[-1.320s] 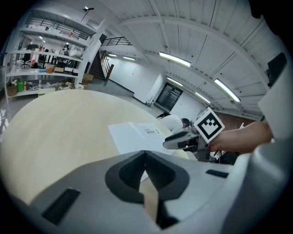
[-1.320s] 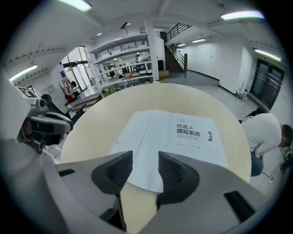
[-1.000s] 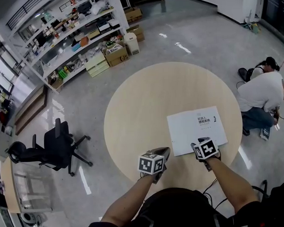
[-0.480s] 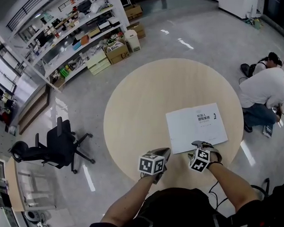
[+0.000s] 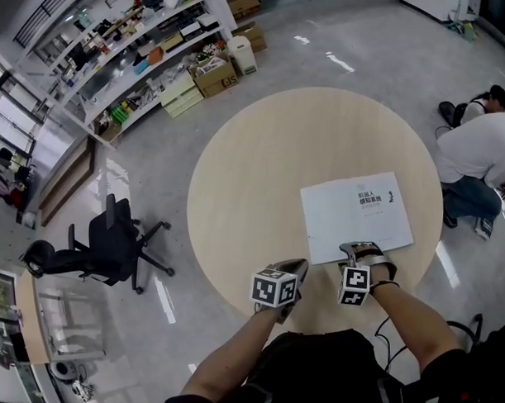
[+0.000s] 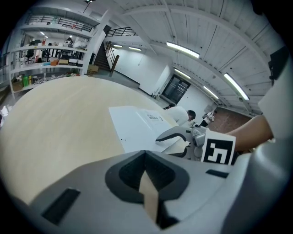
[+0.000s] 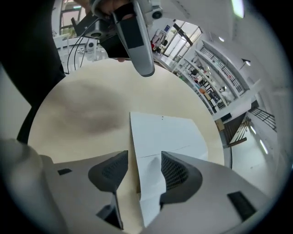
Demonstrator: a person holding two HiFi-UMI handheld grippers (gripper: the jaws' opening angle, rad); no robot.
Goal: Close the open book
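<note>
— Tongs first: how did the two of them stand?

— The left gripper (image 6: 147,183) had its jaws together with nothing between them. It pointed down at the tabletop near the person's own edge. The right gripper (image 7: 144,171) had its jaws apart. They had just been opening, and the near edge of the book (image 5: 356,213) ran between them, closer to one pad than the other. The pads were not clamped on it.

— And the book itself?

— It lay flat on the person's right half of the table (image 5: 260,180). Its white cover faced up, with a small block of print toward the far right corner. Its near edge sat right at the right gripper's tips. The left gripper was beside the book but apart from it.

— What was the surface like?

— A round top in a pale wood tone, matte and even.

— And the room?

— The floor (image 5: 338,45) was glossy grey with streaks of reflected light. Long white shelves (image 5: 140,52) crowded with small goods ran along the far left, and cardboard boxes (image 5: 215,74) stood at their foot. A black office chair (image 5: 105,247) stood left of the table, well apart from it. At the right, a person in a white top (image 5: 482,147) crouched on the floor near the table's rim. The left gripper view showed a white ceiling overhead, crossed by strip lights (image 6: 183,49).
</note>
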